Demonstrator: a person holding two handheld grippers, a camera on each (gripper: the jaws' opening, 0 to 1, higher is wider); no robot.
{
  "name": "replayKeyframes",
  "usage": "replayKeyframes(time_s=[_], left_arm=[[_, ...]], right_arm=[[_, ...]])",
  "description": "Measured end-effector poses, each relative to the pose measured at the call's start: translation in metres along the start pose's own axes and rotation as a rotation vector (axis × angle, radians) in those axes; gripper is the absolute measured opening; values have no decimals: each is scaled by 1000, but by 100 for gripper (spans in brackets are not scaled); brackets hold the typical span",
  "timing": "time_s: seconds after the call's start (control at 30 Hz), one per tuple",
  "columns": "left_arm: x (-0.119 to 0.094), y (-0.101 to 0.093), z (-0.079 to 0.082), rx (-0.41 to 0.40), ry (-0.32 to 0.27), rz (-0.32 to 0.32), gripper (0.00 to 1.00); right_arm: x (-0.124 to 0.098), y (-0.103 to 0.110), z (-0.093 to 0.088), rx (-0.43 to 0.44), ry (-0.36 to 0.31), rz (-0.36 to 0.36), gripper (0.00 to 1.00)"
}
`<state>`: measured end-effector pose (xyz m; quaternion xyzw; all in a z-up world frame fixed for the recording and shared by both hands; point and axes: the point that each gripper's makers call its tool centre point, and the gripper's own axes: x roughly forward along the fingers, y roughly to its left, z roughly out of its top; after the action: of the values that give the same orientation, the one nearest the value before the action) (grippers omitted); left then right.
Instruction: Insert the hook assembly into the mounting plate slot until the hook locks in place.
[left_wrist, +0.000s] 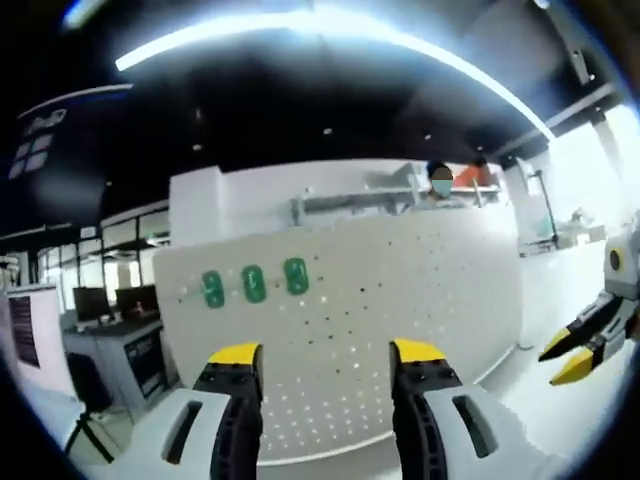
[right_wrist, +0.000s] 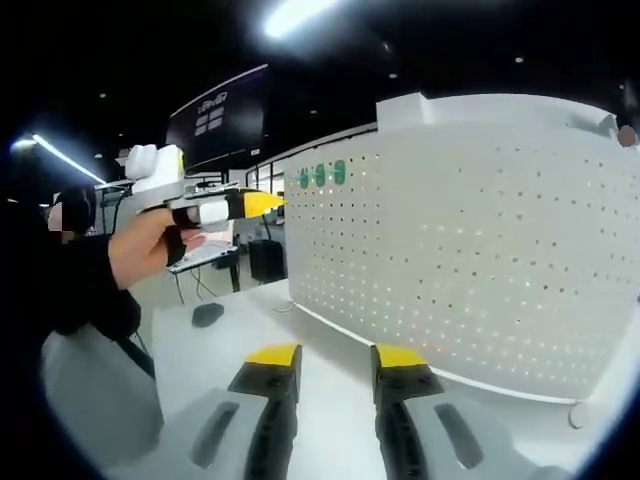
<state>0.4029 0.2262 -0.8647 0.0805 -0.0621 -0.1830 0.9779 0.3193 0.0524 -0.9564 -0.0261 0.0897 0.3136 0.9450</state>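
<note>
A white perforated mounting plate (left_wrist: 400, 290) stands upright on the table in front of me. Three green hook pieces (left_wrist: 254, 283) sit in a row near its upper left. In the left gripper view my left gripper (left_wrist: 326, 352) is open and holds nothing, a short way from the plate. My right gripper (left_wrist: 566, 356) comes in from the right, beside the plate's edge. In the right gripper view the right gripper (right_wrist: 336, 356) is open and holds nothing, low before the plate (right_wrist: 480, 250). The green hook pieces (right_wrist: 320, 175) show at its top left. A hand holds the left gripper (right_wrist: 262, 203) near them.
The plate rests on a white table (right_wrist: 230, 340), where a small dark object (right_wrist: 207, 314) lies at the left. Desks with monitors (left_wrist: 110, 305) stand beyond the plate's left end. People in orange (left_wrist: 470, 175) are behind the plate.
</note>
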Motion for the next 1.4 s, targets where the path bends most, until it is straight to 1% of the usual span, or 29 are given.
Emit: replayKeyframes(time_s=[0.13,0.23,0.3,0.4,0.43,0.53,0.7,0.93,1.1,1.2,1.4], left_arm=[[-11,-12,-11,26,20,-19,50],[-18,-20,-17,23,26,-35,50],[-20,-24,-23,50,33,-44,49],[-22,-26,-41,35,78,-56,48],[-22,-26,-44,38,91,-58,48],[-21,-25,-44,43,92,-62,48],[-22,-34,-41,62,86,-84,48],[-23,-35,-41,59,89,-92,48],[-23,-35,-41,50,90,-95,48],[-23,-34,-39,45,83,-93,48],[-24,-31,-33,45,66,-87,47]], right_arm=[[1,1,-2,-2,5,3,26],[2,3,-4,-7,15,10,26],[2,4,-5,-9,19,14,26],[3,5,-7,-11,24,19,26],[3,6,-7,-11,26,22,26],[4,8,-7,-17,26,28,26],[4,9,-9,-20,34,32,26],[6,15,-15,-25,56,50,26],[13,31,-30,-48,111,103,26],[18,41,-39,-84,144,130,26],[28,56,-51,-84,181,174,26]])
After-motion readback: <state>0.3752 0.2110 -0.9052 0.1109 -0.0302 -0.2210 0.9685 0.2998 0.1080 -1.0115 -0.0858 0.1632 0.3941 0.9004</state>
